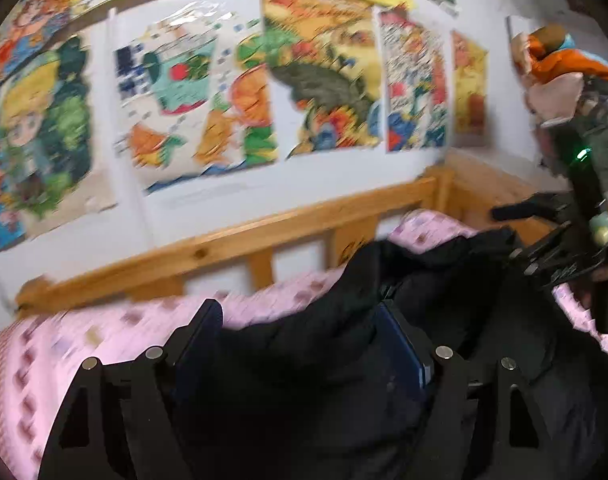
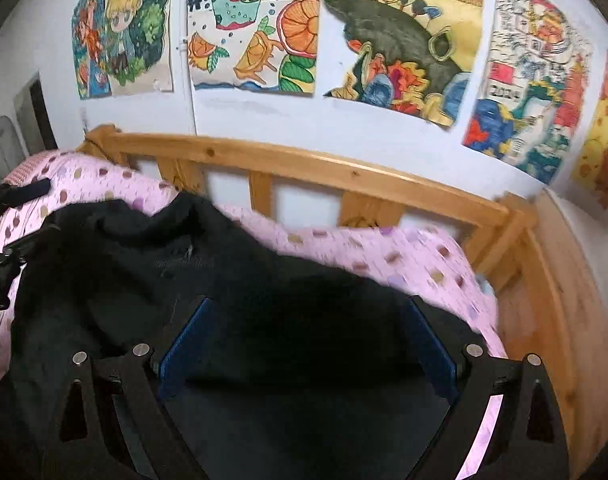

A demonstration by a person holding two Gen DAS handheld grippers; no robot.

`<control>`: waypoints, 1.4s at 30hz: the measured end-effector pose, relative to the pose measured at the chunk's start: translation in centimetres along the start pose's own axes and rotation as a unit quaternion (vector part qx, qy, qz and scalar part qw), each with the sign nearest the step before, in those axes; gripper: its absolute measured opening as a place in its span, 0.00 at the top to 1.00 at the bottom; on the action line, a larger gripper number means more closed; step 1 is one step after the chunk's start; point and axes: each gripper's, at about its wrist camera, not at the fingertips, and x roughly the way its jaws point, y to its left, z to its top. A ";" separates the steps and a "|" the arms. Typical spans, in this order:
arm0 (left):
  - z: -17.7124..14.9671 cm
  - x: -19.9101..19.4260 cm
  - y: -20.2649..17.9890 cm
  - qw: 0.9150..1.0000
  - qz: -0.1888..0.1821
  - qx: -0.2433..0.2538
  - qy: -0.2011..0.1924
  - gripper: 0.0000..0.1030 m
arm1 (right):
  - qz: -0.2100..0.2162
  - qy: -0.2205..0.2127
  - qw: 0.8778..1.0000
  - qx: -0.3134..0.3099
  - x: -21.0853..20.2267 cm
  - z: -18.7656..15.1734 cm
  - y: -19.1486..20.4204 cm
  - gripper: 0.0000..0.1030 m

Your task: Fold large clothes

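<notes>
Black garment point(image 2: 208, 280) heaped on pink dotted bedding point(image 2: 423, 264), bunched, long axis not readable. Hemmed in by wooden bed rail point(image 2: 304, 164) along the far edge and at the right corner; free bedding left and right of the heap. Left gripper point(image 1: 304, 332) wide over black cloth, grip unclear through blur. Right gripper point(image 2: 307, 324) wide, pads clear of cloth.

Each gripper was a black linkage frame with round silver pivot screws and triangular cutouts. The left gripper point(image 1: 300, 344) and right gripper point(image 2: 307, 336) carried flat blue pads point(image 2: 184, 350) on both fingers.
</notes>
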 end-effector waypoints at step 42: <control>-10.0 8.2 1.5 0.981 -0.105 0.011 0.162 0.93 | 0.056 0.047 0.997 -0.036 7.9 -10.0 0.8 0.86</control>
